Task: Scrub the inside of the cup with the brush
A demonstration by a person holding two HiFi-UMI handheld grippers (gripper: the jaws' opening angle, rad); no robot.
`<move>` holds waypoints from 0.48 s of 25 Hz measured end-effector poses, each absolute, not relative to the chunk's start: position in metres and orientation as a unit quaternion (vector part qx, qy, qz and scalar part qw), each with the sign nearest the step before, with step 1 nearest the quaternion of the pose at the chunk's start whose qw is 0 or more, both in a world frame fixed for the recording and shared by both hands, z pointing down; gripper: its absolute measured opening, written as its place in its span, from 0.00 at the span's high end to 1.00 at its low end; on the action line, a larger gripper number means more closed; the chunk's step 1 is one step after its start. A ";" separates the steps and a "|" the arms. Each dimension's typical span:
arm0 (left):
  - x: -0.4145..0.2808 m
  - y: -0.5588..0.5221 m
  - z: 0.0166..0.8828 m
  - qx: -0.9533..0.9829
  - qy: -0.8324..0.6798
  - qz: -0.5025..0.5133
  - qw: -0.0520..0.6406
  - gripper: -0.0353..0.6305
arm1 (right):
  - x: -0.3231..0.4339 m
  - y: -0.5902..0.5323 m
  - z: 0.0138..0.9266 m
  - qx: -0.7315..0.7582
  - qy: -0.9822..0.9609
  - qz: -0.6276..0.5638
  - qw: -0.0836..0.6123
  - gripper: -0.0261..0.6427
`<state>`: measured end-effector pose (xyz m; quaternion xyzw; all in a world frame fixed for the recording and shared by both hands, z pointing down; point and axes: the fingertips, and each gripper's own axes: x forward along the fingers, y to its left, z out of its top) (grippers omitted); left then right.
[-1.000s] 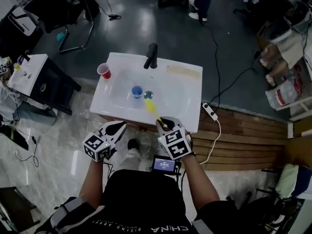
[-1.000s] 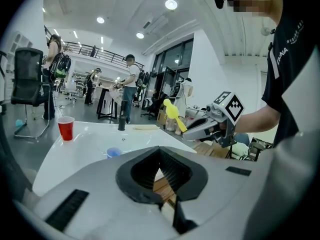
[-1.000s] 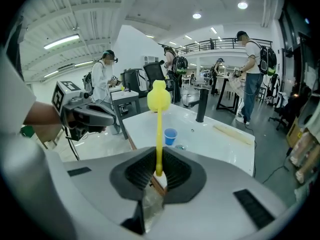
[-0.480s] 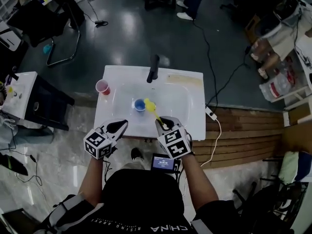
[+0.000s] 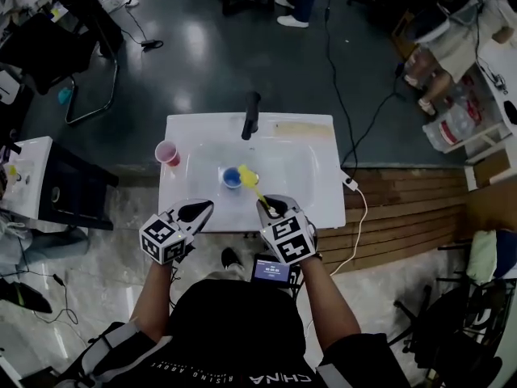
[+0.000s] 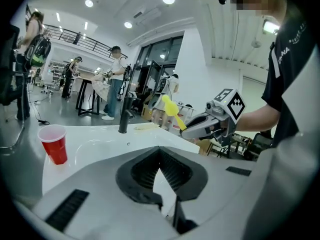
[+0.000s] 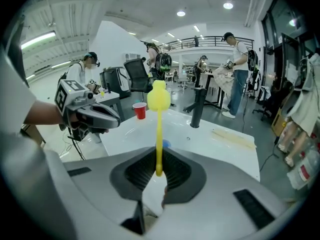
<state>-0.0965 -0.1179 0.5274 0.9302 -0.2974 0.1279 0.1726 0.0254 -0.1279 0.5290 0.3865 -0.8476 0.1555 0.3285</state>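
**Brush up beside the cup, left claw empty**

Head view first: the white sink [image 5: 317, 140] sits square ahead with its black tap [image 5: 251, 114] at the far rim. Towards the person from the tap, down in the bowl, there's the blue cup [image 5: 229, 177], upright. The yellow brush [image 5: 249, 177] has its head just right of the cup, not inside it; whether the two touch I can't tell. Left of the tap, on the sink's flat edge, stands a red cup [image 5: 167, 152]. On the person's side of the tap, at the near rim, the left gripper [image 5: 199, 209] and the right gripper [image 5: 270, 208] sit side by side, apart.

Over to the left gripper view: the jaws are pressed tip to tip with nothing between them, an empty claw. The tap [image 6: 123, 115] rises beyond them, the red cup [image 6: 53, 143] stands well to its left, and to the tap's right the right gripper [image 6: 202, 125] carries the brush [image 6: 170, 107] tilted up.

Right gripper view now: the jaws are clamped on the bottom end of the brush's thin handle [image 7: 159, 144], the fluffy head upright above. The tap [image 7: 197, 107] is just right of that head; a sliver of the blue cup [image 7: 165, 144] peeks beside the handle, nearer than the tap
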 end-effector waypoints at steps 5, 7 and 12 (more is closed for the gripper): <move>-0.088 -0.125 0.527 0.935 -0.288 0.132 0.159 0.94 | 0.032 -0.134 0.527 0.390 -0.848 0.151 0.327 0.90; -0.087 -0.126 0.526 0.936 -0.286 0.134 0.156 0.94 | 0.034 -0.136 0.525 0.391 -0.848 0.149 0.326 0.90; -0.084 -0.130 0.528 0.936 -0.288 0.144 0.144 0.94 | 0.031 -0.141 0.523 0.388 -0.851 0.145 0.323 0.90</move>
